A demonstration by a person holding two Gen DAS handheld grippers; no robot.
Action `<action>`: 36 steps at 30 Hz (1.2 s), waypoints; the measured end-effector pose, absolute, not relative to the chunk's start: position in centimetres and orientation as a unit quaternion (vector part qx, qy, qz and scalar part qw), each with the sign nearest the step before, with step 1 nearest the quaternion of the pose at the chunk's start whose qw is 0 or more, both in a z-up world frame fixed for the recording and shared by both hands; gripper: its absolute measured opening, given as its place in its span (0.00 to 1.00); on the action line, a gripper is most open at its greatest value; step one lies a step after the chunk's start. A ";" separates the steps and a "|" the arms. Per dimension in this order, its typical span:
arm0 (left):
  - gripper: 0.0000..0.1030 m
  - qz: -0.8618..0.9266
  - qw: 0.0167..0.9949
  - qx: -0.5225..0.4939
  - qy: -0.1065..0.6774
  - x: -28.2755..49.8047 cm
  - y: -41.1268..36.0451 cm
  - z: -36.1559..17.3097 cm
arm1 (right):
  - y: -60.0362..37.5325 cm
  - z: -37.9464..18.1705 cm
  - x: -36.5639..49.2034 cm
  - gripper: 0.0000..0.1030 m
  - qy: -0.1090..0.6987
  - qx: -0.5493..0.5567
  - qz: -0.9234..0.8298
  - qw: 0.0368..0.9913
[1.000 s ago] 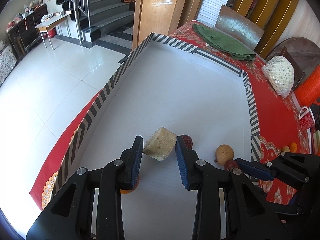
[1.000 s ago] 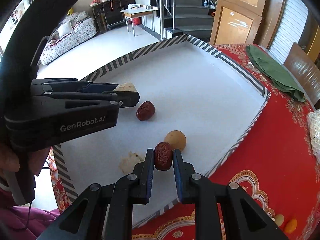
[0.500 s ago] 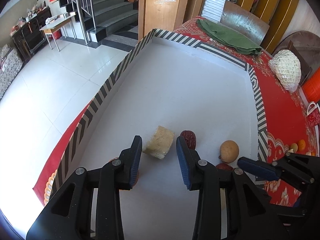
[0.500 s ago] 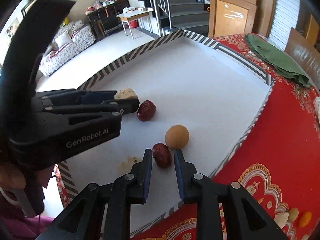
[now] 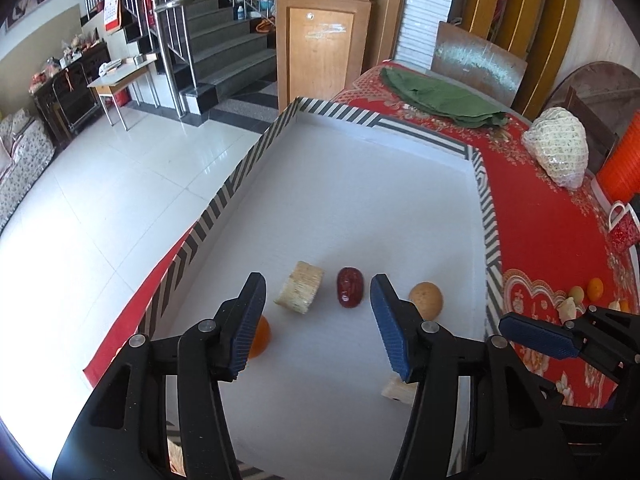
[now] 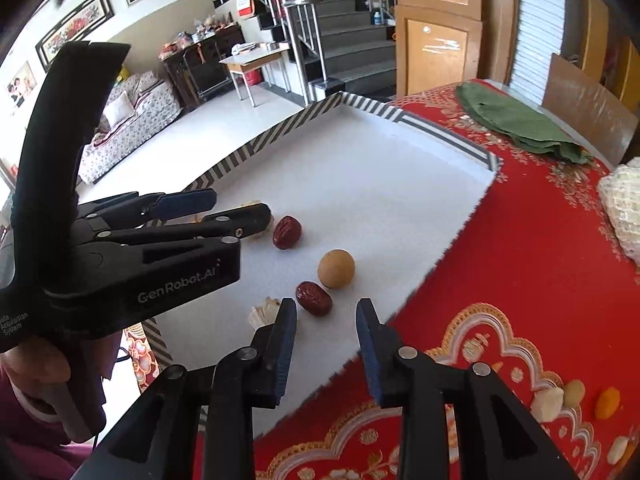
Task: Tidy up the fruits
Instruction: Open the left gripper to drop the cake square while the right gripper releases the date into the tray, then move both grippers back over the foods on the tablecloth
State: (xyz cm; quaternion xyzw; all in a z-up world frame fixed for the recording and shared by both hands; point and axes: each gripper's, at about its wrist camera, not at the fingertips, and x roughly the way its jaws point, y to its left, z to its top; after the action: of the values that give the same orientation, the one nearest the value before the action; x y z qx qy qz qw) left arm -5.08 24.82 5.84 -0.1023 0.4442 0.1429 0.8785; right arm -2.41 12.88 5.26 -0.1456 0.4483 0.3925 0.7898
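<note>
A: Both jaws just opened, nothing between: left gripper (image 5: 316,320), right gripper (image 6: 326,332).
B: Dates (image 6: 314,299) near tray (image 5: 486,216)'s near edge, beside round fruit (image 6: 336,269).
A: Risk: lifting fingers nudge it, it rolls.

— What's at the table's far end?
— A folded green cloth (image 5: 444,98) on the red tablecloth (image 5: 540,216), white mesh bag (image 5: 558,150) to its right.
— Beyond?
— Staircase (image 5: 224,56), wooden cabinet (image 5: 326,40).

Both tools (image 5: 318,324) (image 6: 326,342) open, empty, angled downward
</note>
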 end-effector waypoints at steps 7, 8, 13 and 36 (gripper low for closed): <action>0.53 0.125 0.885 -0.089 0.440 -5.5 22.3 6.4 | 10.4 5.7 -2.9 0.29 0.446 -0.135 0.377 0.800; 0.53 0.123 0.885 -0.087 0.440 -5.5 22.0 6.5 | 10.1 5.7 -2.9 0.29 0.446 -0.134 0.375 0.802; 0.53 0.106 0.889 -0.076 0.440 -5.5 19.7 6.7 | 7.8 5.8 -2.9 0.29 0.448 -0.122 0.361 0.809; 0.53 0.004 0.884 -0.041 0.466 -3.5 7.3 6.4 | -6.8 4.8 -3.2 0.30 0.469 -0.064 0.263 0.841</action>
State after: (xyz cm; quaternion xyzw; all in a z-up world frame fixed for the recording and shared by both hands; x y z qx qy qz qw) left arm -3.54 7.27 6.36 -0.0413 0.4657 0.0037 0.8840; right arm -3.15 -6.79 4.78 -0.0636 0.4686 0.2629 0.8410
